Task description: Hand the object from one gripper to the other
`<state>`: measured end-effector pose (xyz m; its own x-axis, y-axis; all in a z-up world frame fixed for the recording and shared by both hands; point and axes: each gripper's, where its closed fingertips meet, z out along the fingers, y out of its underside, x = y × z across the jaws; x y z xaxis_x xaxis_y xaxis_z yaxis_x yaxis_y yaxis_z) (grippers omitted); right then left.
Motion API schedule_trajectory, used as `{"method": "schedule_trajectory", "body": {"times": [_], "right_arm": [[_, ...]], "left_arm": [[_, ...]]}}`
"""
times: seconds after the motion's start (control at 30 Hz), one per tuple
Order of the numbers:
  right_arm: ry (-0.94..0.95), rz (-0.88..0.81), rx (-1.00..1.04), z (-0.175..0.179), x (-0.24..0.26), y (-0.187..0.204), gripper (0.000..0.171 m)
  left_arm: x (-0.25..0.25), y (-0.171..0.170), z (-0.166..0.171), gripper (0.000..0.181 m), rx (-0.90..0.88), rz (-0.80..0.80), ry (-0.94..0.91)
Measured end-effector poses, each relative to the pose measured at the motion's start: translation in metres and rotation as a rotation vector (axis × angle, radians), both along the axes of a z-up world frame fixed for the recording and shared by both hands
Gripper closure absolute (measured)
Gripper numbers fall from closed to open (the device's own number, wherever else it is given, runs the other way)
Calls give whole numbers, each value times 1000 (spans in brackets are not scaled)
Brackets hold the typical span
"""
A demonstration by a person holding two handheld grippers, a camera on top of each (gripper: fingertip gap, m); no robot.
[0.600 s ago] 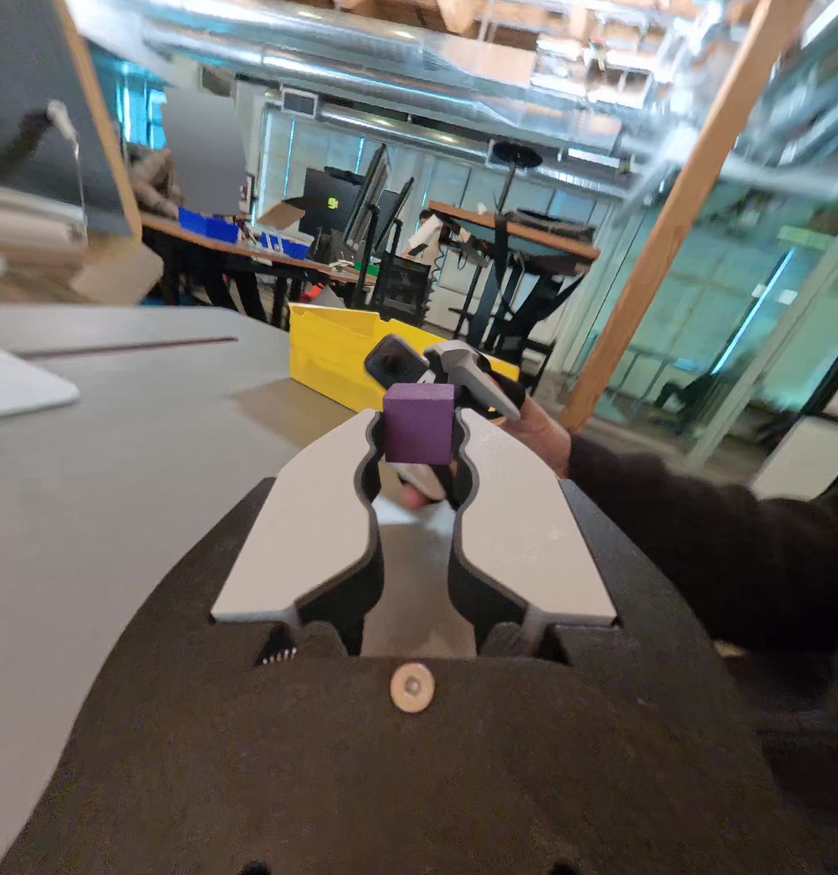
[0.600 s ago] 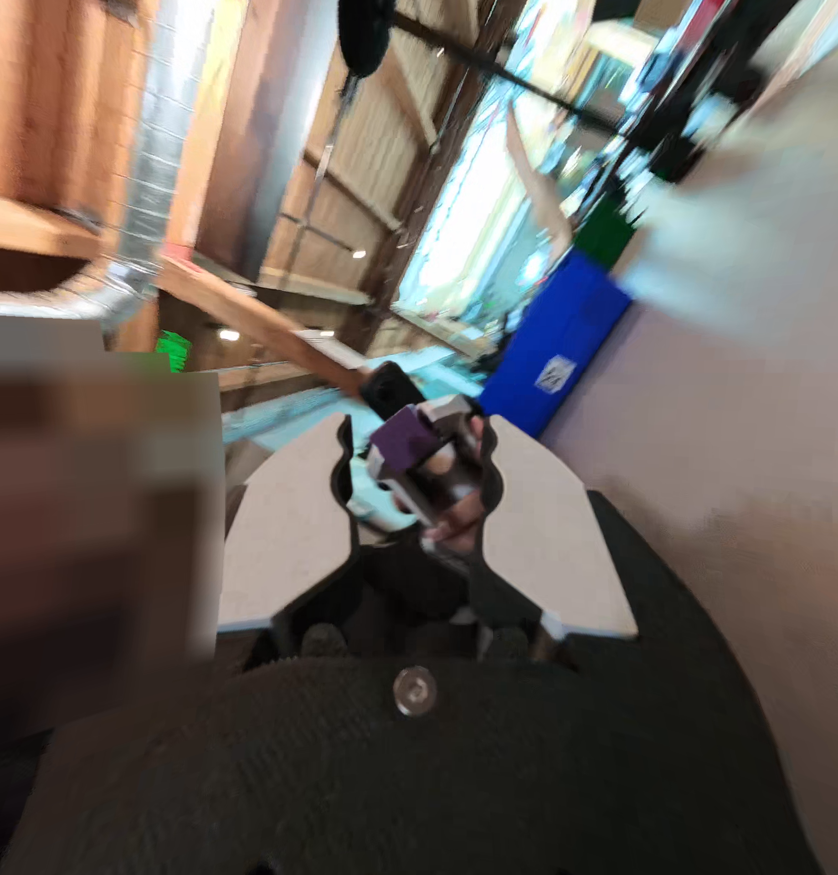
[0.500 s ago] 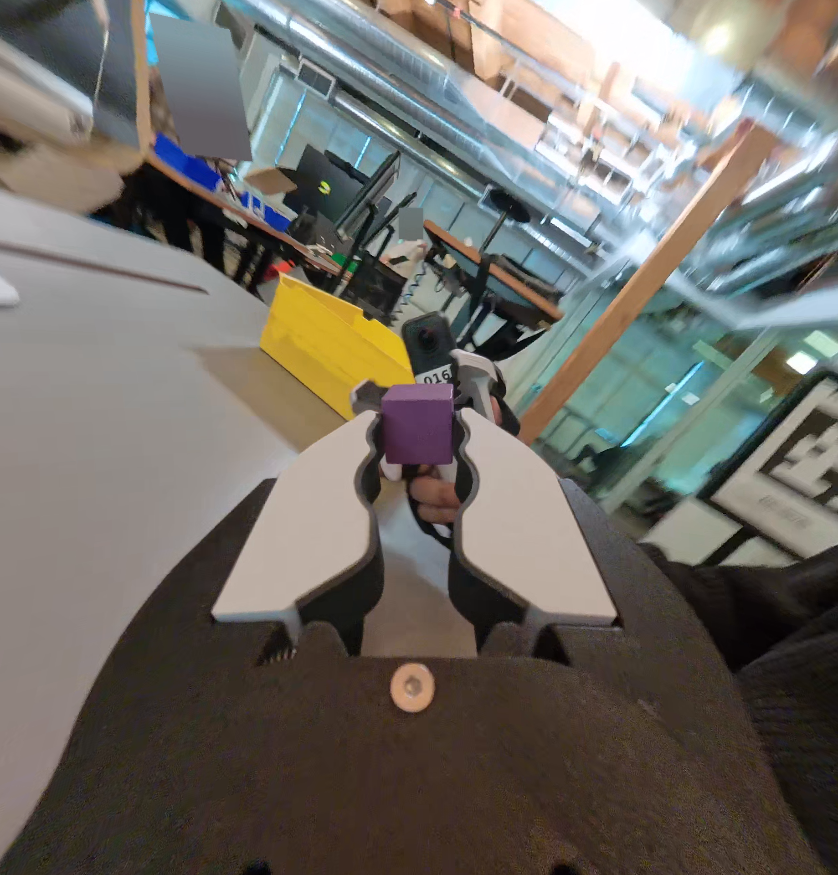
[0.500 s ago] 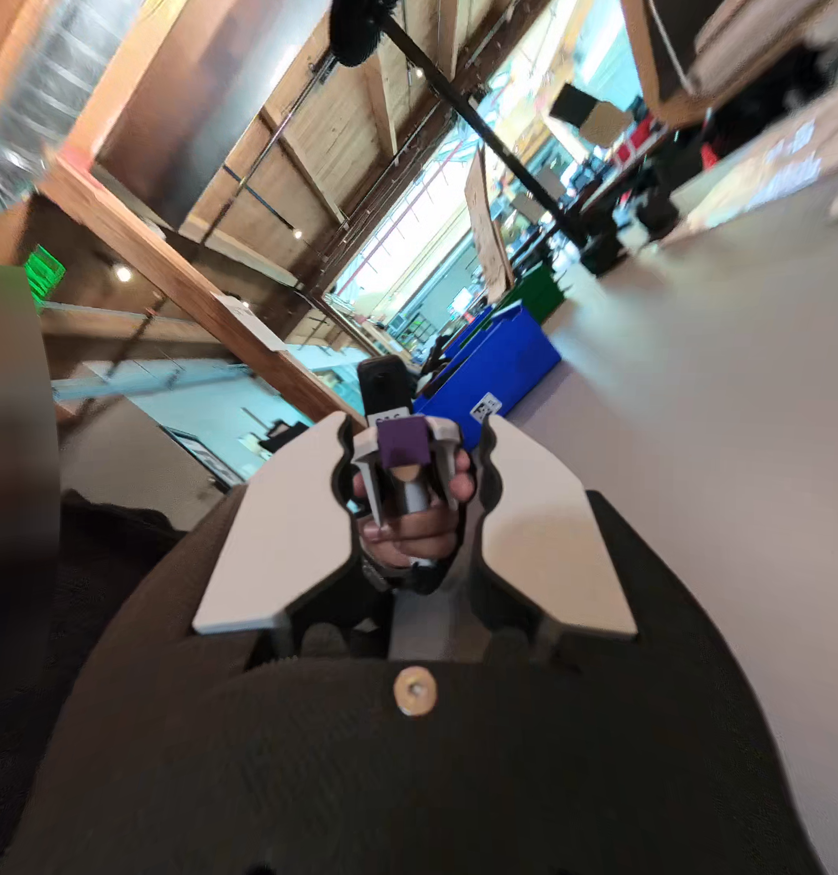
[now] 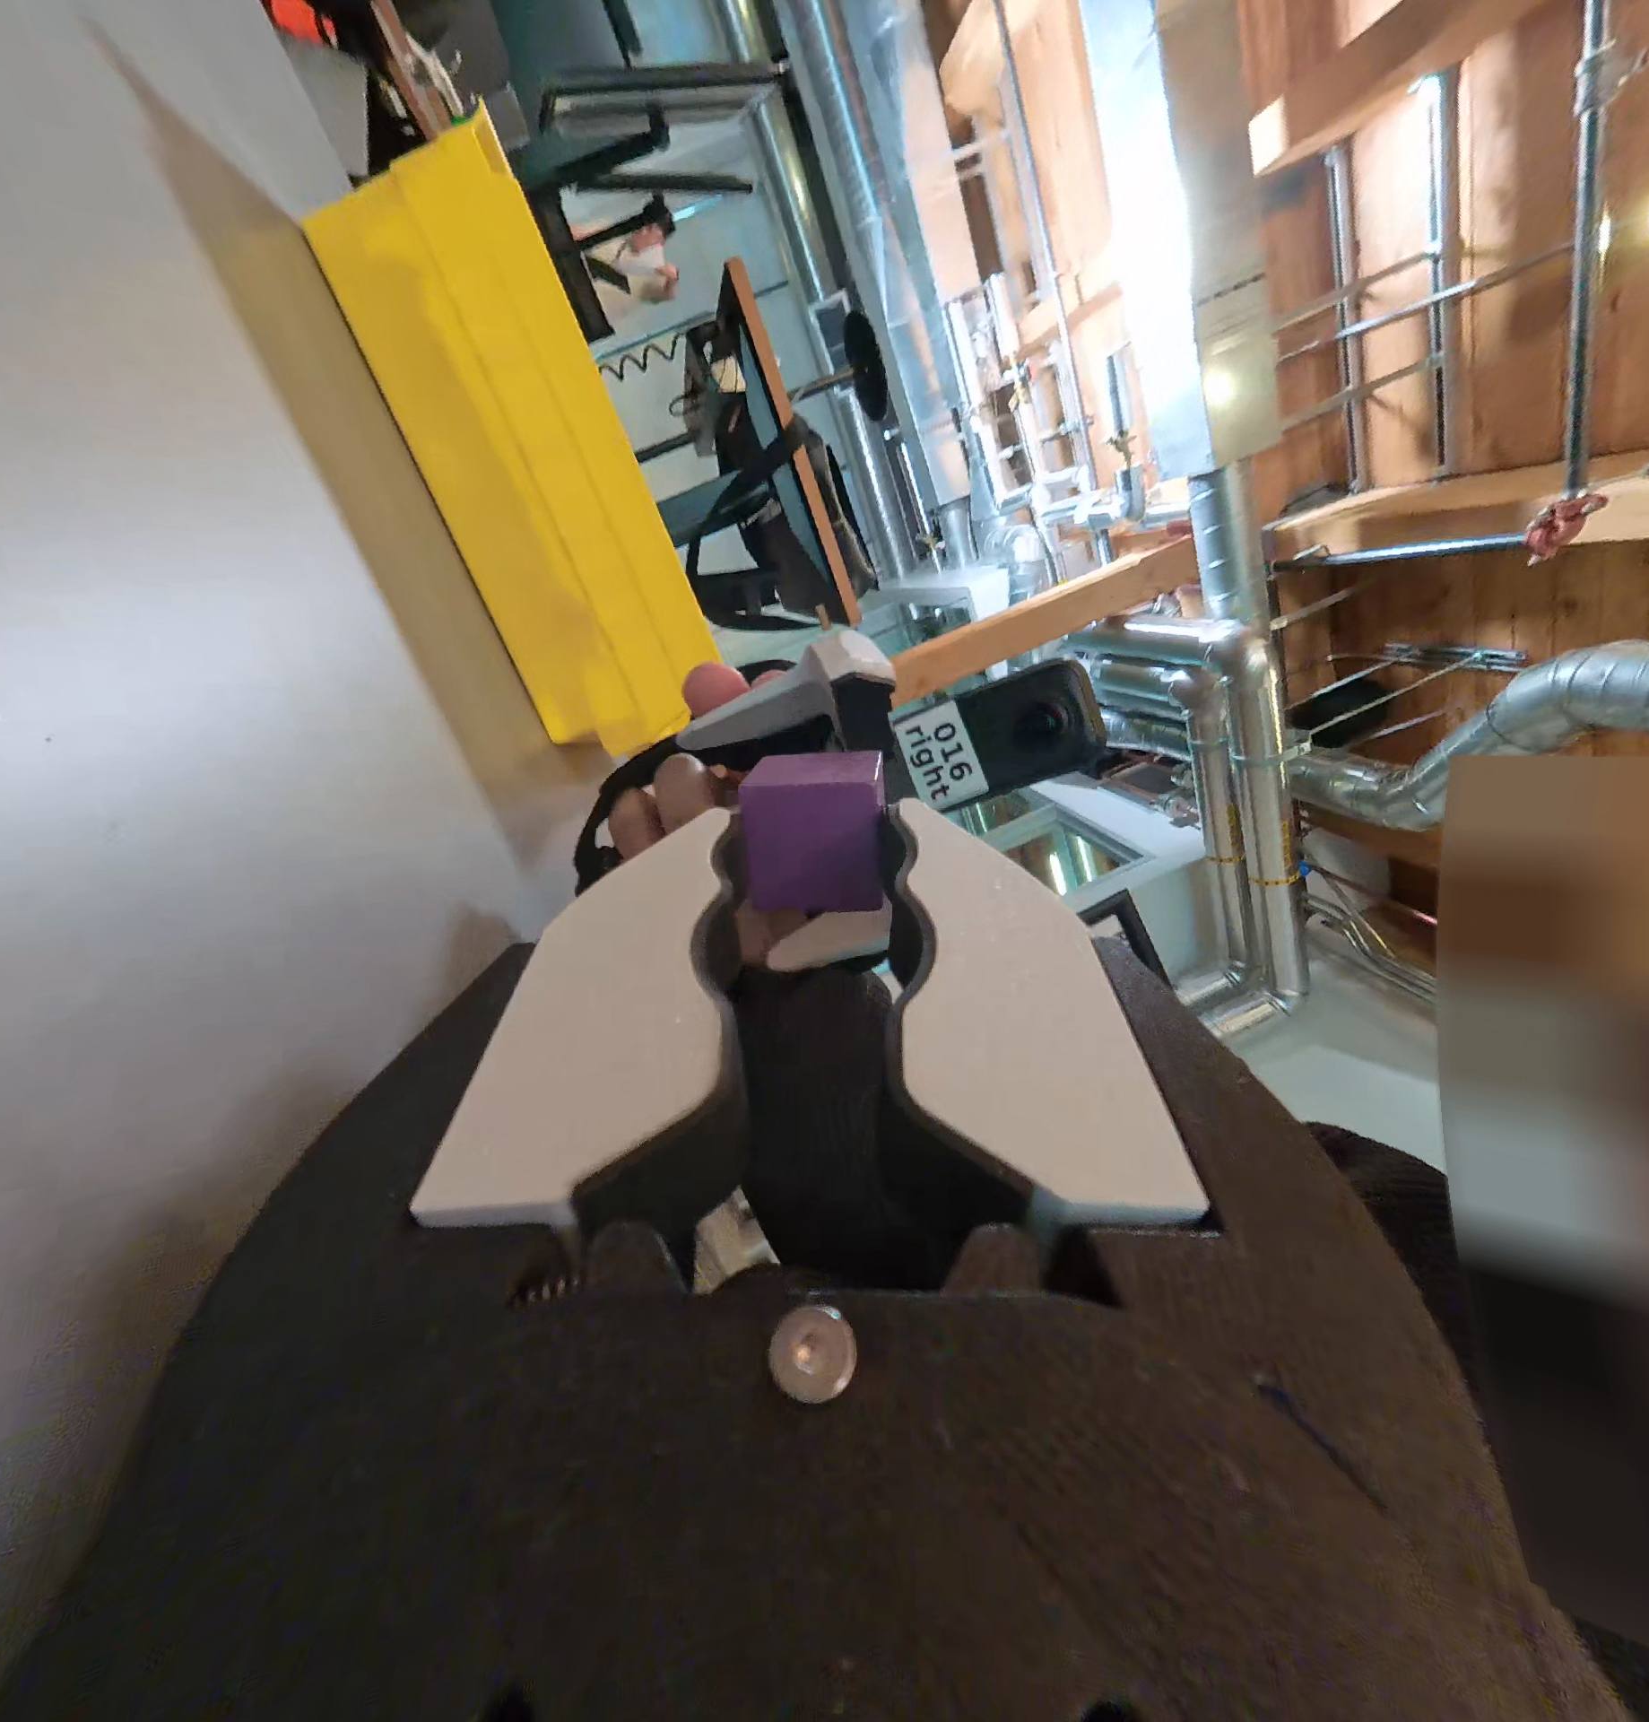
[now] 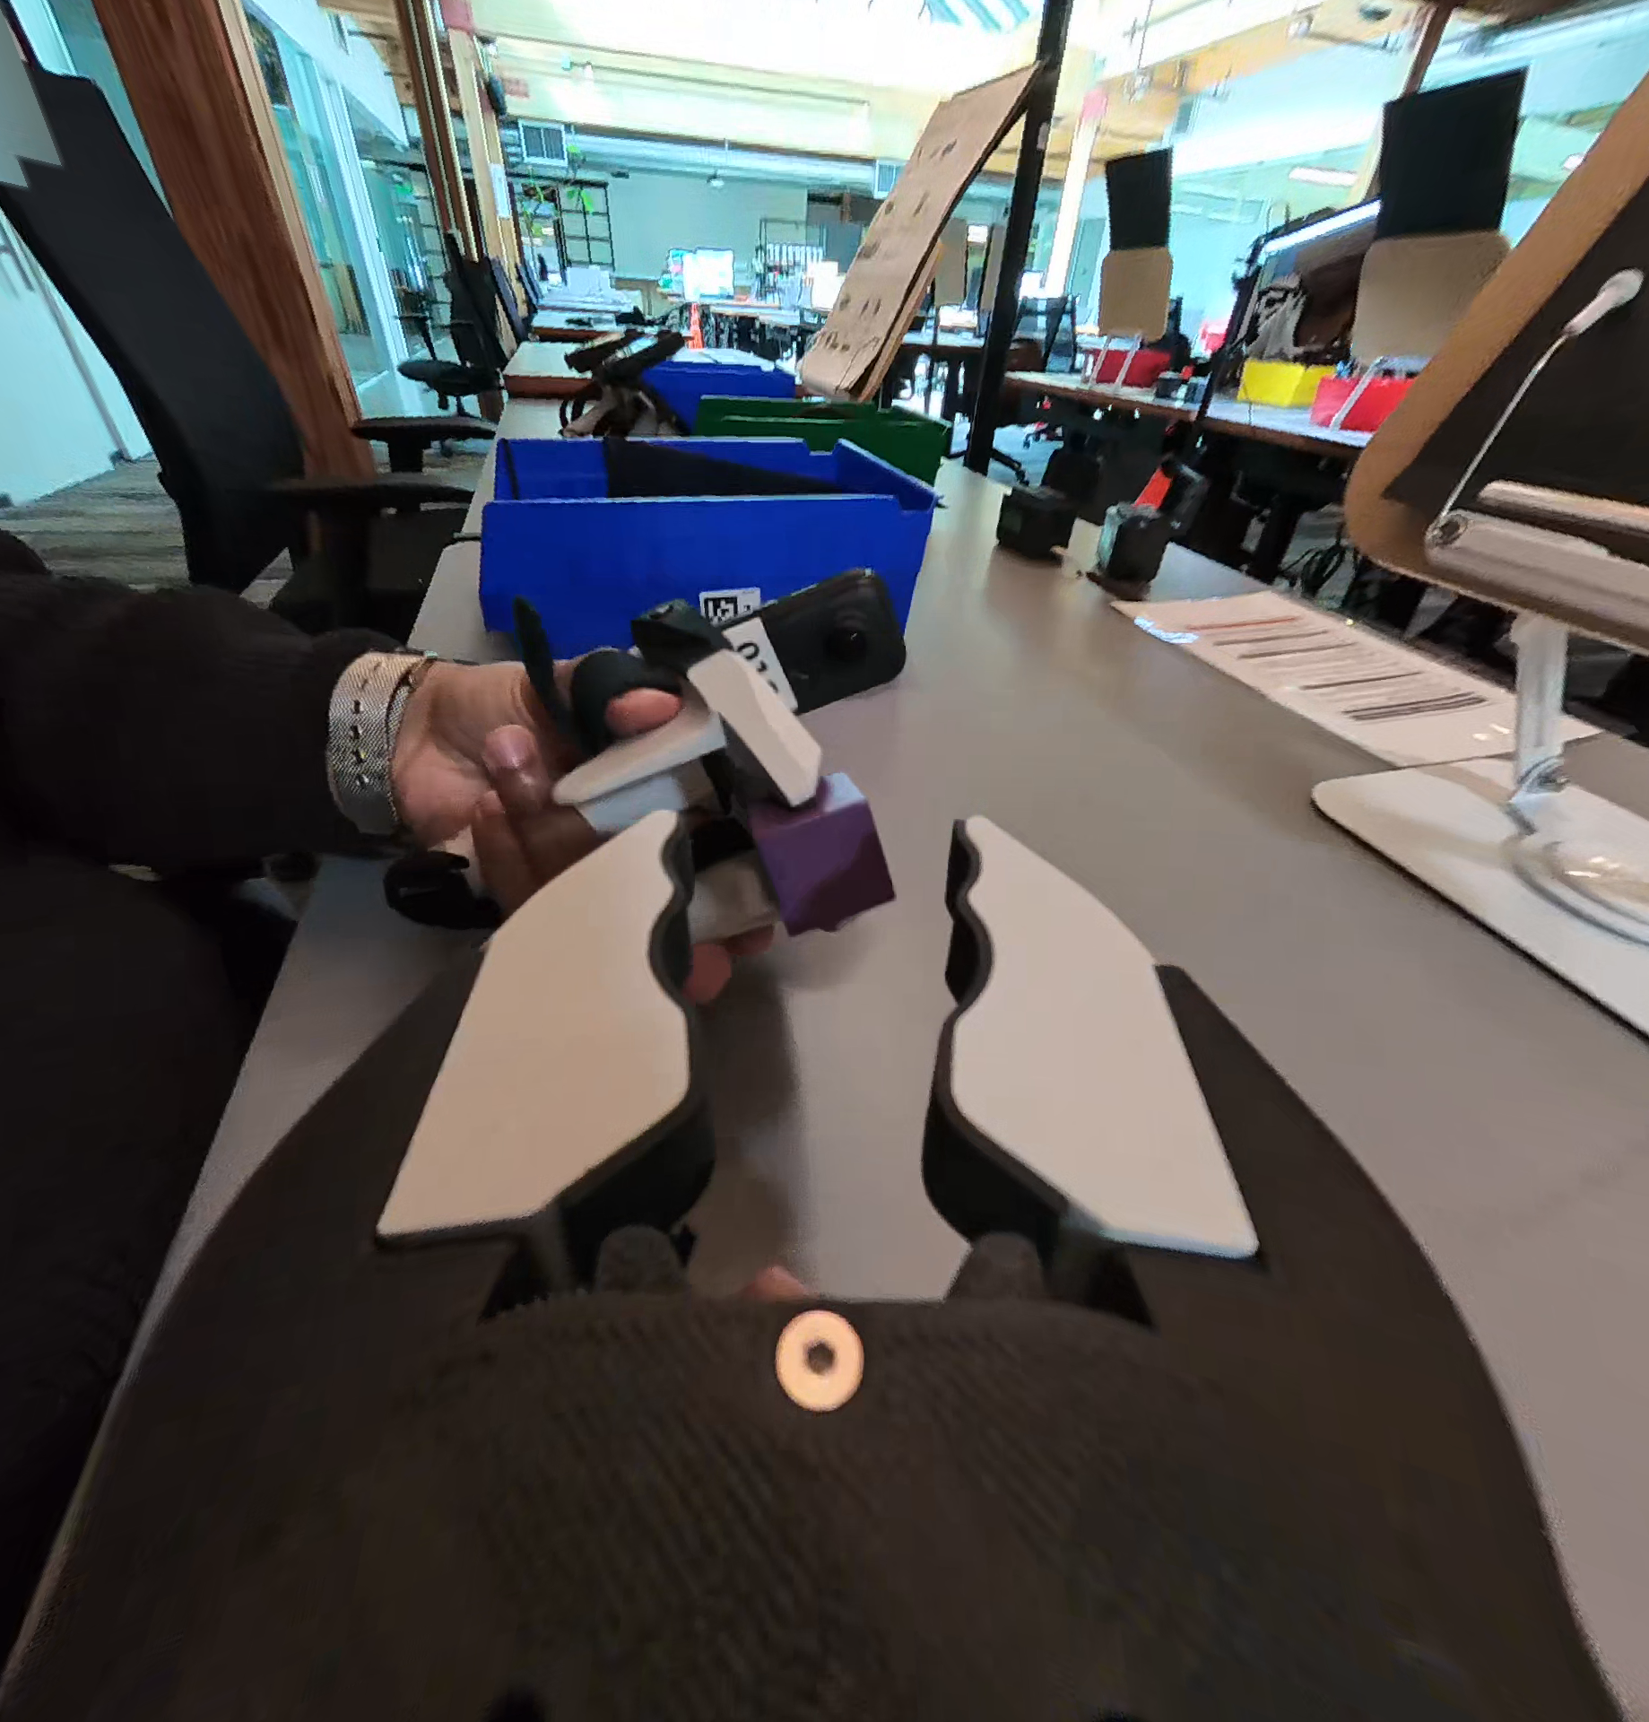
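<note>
A purple cube (image 5: 811, 829) sits between the fingertips of my left gripper (image 5: 813, 839), which is shut on it. In the right wrist view the cube (image 6: 825, 862) is held out by the left gripper (image 6: 783, 839) above the grey table (image 6: 1174, 932). My right gripper (image 6: 816, 848) is open, with the cube between its fingertips and a gap on each side. In the left wrist view the right gripper's fingers (image 5: 774, 713) show above and below the cube, with its black camera (image 5: 1035, 727) behind.
A blue bin (image 6: 699, 550) stands on the table behind the left gripper. A yellow bin (image 5: 522, 419) lies at the table's edge. A monitor on a white stand (image 6: 1547, 839) and a printed sheet (image 6: 1314, 671) are at the right. A hand with a watch (image 6: 448, 745) holds the left gripper. My two grippers' fingertips are within a few centimetres of each other.
Both grippers have rolled and come closer together. The cube, still in the left gripper, now sits between the open right fingers instead of beyond them.
</note>
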<state>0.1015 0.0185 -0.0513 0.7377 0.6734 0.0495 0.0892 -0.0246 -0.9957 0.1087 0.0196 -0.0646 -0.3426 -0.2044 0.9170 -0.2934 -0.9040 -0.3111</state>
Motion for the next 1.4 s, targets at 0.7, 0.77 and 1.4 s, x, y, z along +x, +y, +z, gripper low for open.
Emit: {"method": "schedule_trajectory", "body": {"times": [0.7,0.77,1.4], "right_arm": [[-210,-97,-3,-1,6,0,144],[-225,-155,-32,-2,15,3,144],[-946,-342,-65,-47,16,8,144]], "left_arm": [[3,2,-4,126,62,25,32],[4,13,-10,119,112,96,73],[10,-3,-34,138,615,118,213]]}}
